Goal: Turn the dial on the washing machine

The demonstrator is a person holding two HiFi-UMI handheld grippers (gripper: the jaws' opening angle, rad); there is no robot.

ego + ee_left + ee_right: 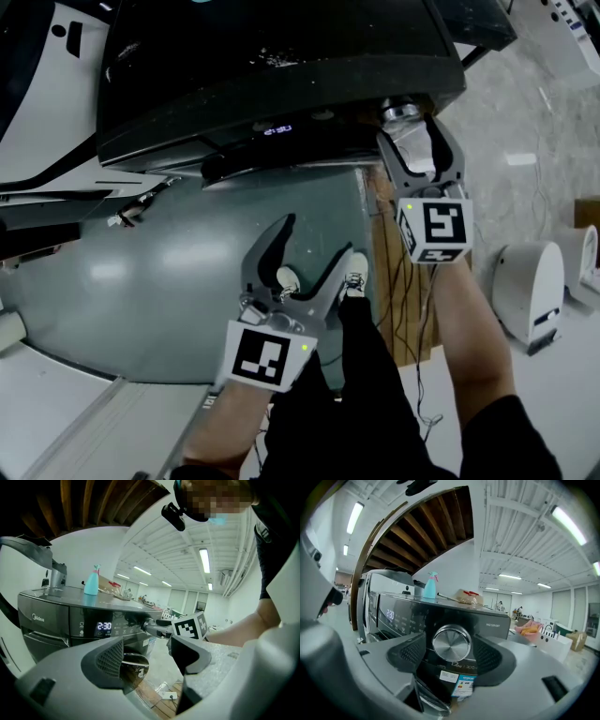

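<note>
Workshop backdrop, "Midea" washing machine (47, 617), display (104, 626) apparently "2:30"

Grey, curve-jawed left gripper (319, 239) and right gripper (411, 127), dark ribbed pads (410, 653) inside the jaws, a white cube (436, 230) with black square markers and a tiny green light (411, 205) at each rear, a black short sleeve (511, 431) behind the right one, black trousers (366, 375) and white shoes (289, 278) beneath the left.
</note>
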